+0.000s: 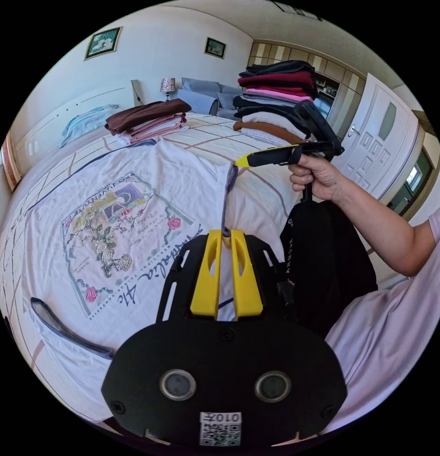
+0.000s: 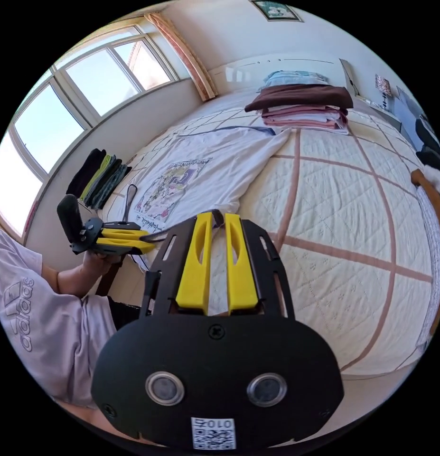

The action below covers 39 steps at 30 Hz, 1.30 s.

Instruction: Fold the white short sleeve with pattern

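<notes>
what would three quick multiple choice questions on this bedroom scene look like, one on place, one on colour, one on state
1. Where does the white shirt lie?
A on the bed
B on the floor
C on a chair

2. What colour is the top item of the folded pile near the headboard?
A green
B brown
C yellow

3. What is the left gripper doing?
A hanging open
B pinching the shirt's dark trim
C holding a pillow

Answers: 1 A, it is spread on the quilted bed; 2 B, a brown garment tops it; 3 B, the trim runs between its closed jaws.
</notes>
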Tool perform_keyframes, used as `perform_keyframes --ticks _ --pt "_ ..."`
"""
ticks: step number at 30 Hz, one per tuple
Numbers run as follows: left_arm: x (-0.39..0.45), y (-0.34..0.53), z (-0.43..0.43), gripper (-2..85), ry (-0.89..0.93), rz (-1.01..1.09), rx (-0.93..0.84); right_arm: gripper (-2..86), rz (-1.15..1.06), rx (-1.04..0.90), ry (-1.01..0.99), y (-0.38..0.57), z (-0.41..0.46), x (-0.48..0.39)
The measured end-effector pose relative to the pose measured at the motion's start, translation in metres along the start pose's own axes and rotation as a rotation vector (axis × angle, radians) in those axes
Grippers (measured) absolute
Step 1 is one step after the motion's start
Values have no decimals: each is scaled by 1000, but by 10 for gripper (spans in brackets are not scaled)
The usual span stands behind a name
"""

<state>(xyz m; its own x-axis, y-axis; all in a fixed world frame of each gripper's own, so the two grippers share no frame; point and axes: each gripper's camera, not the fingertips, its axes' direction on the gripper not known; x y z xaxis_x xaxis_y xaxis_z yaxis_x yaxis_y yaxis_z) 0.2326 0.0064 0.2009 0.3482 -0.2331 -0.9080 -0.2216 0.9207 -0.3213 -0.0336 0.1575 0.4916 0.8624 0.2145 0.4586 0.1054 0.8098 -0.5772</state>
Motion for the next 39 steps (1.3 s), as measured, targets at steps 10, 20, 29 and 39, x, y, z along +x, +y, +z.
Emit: perform_keyframes --ticks 10,20,29,39 --pt "-6 10 9 35 66 -10 -29 40 -120 -372 230 -125 61 -46" --pt "34 38 -32 57 -134 106 -60 67 -119 -233 112 -134 40 -40" --pt "71 -3 -1 66 -94 321 -25 31 -183 -117 141 -138 16 -63" --pt "15 27 -37 67 28 130 119 24 -119 -370 152 -118 108 -26"
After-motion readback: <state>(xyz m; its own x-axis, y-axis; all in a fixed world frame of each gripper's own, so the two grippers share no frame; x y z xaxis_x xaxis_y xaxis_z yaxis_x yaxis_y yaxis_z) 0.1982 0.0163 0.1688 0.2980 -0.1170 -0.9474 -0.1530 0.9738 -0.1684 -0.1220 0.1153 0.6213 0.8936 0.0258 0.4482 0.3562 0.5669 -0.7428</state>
